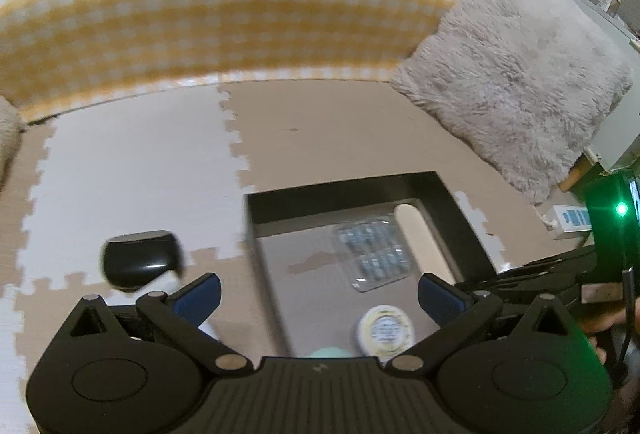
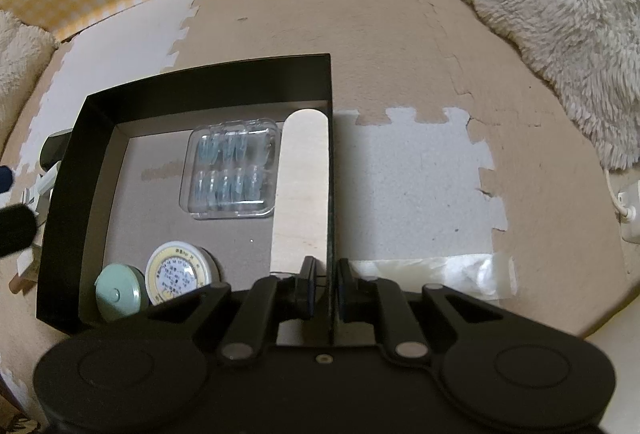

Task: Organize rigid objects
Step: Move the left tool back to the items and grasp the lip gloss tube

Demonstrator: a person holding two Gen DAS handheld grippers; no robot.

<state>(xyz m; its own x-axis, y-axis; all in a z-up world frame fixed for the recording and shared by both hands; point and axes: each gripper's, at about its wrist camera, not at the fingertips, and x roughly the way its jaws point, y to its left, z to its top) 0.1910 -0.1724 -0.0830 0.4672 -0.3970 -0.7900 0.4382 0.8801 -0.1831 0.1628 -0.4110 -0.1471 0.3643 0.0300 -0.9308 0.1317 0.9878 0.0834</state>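
A black open box (image 2: 208, 78) lies on the foam floor mat. Inside it are a clear blister case of blue pieces (image 2: 230, 170), a pale flat stick (image 2: 300, 190), a round cream tin (image 2: 178, 274) and a small mint-green round case (image 2: 118, 292). My right gripper (image 2: 325, 286) is shut on the box's right wall (image 2: 330, 154). In the left wrist view my left gripper (image 1: 320, 294) is open and holds nothing, hovering over the box's (image 1: 448, 202) near left part, above the cream tin (image 1: 386, 330). A black rounded object (image 1: 138, 258) sits on the mat left of the box.
A yellow checked cushion edge (image 1: 200, 14) borders the mat at the back. A fluffy grey pillow (image 1: 516, 74) leans at the right. A strip of clear tape (image 2: 432, 274) lies on the mat right of the box. A white power strip (image 1: 568, 218) sits at far right.
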